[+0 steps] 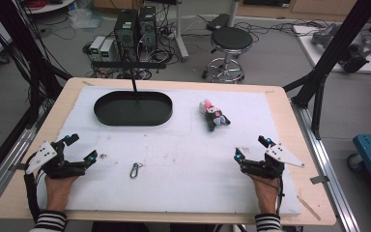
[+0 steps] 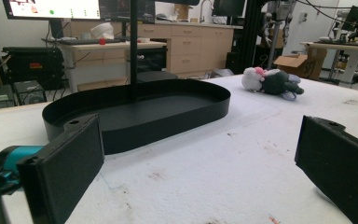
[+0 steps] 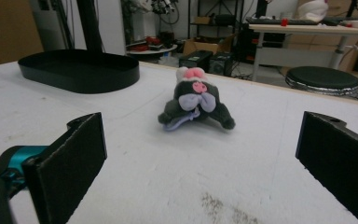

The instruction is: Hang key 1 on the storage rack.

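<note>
Tongs are both open and empty: left gripper point(image 1: 81, 148) faces the black tray point(image 1: 133, 108), right gripper point(image 1: 251, 148) faces the plush toy point(image 1: 213, 116). Between them lies a small metal clip point(image 1: 135, 169) on the white mat point(image 1: 188, 159).

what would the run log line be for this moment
left tool: open, holds nothing | right tool: open, holds nothing | plush toy: lying on white mat | black tray: empty | metal clip: on mat

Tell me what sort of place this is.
Probably a robotics or engineering lab: computer towers and tangled cables sit on the floor behind the table, and the gripper views show monitors and workbenches with drawers.
</note>
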### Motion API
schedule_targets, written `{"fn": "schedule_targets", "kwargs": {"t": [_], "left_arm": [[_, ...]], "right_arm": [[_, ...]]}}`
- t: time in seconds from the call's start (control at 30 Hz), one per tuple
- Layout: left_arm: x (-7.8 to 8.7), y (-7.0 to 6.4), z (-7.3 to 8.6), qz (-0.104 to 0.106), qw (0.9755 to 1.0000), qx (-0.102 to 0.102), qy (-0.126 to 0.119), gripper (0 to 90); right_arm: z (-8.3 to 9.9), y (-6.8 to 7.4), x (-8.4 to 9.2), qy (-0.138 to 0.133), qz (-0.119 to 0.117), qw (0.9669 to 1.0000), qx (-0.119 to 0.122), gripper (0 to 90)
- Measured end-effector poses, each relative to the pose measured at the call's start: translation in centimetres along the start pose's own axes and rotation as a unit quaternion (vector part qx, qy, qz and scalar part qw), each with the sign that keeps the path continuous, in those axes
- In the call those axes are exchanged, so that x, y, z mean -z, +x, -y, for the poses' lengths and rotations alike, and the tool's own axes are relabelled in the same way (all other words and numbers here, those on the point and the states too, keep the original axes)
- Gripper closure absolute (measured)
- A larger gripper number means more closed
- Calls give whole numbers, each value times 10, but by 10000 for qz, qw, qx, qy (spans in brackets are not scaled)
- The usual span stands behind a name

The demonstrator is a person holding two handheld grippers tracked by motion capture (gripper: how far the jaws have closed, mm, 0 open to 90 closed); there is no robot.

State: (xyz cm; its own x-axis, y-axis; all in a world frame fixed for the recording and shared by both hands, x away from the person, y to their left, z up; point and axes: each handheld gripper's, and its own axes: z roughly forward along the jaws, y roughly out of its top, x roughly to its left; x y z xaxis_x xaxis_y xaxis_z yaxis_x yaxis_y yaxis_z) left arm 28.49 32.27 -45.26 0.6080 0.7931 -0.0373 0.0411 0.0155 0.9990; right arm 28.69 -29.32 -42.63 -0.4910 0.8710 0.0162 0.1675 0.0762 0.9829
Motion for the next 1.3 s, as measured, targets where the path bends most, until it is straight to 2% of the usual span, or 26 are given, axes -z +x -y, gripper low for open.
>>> {"fn": "schedule_targets", "kwargs": {"t": [0.2,0.4,0.6,0.73,0.93,1.0,1.13,1.17,1.3], "left_arm": [[0,1,0,13,10000,25,-6,17],[0,0,0,12,10000,18,-11,17],[0,1,0,15,10000,24,-16,17],[0,1,0,15,10000,29,-14,17],[0,1,0,7,10000,35,-19,17],[0,1,0,7,10000,32,-18,17],[0,0,0,10,10000,10,-13,17],[0,0,0,10,10000,19,-13,17],[0,0,0,5,10000,14,-19,17]], "right_arm": [[-36,-4,-5,201,-317,9991,180,9],[-65,-9,-17,584,-431,9967,366,10],[-85,-13,-30,1015,-581,9919,505,10],[-95,-18,-41,1266,-743,9883,412,10],[-106,-27,-57,1672,-873,9819,139,10],[-110,-29,-63,1803,-871,9795,212,10],[-116,-30,-76,2110,-925,9724,379,10],[-117,-29,-80,2130,-930,9717,420,10],[-121,-28,-93,2444,-993,9632,514,10]]}}
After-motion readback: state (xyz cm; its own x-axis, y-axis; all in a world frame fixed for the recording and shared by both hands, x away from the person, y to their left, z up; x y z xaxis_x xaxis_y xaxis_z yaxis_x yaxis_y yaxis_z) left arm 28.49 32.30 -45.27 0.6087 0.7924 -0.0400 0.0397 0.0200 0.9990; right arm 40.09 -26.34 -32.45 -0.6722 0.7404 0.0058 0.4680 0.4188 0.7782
